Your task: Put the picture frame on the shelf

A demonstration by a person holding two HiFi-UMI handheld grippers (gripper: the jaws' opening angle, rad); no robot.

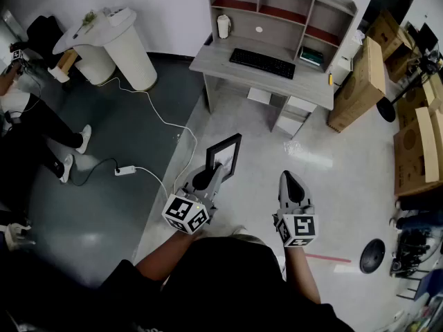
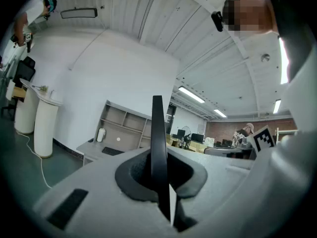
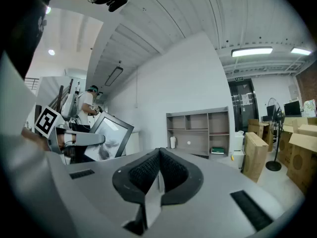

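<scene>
My left gripper [image 1: 211, 174] is shut on the lower edge of a black picture frame [image 1: 225, 156], which stands upright above the floor. In the left gripper view the frame [image 2: 158, 133] shows edge-on, pinched between the dark pads. The right gripper [image 1: 289, 178] hangs beside it to the right, shut with nothing in it; its pads [image 3: 148, 171] meet. From the right gripper view the frame [image 3: 112, 136] shows to the left. The grey desk with its shelf unit [image 1: 280, 11] stands ahead, some way off, also in the left gripper view [image 2: 124, 127] and the right gripper view [image 3: 200, 131].
On the desk lie a black keyboard [image 1: 263, 63] and a white canister [image 1: 223, 26]. Cardboard boxes [image 1: 360, 85] lean to the desk's right. A white round stand [image 1: 131, 47] and a power strip with cable [image 1: 124, 170] sit at left, near a person [image 1: 28, 116].
</scene>
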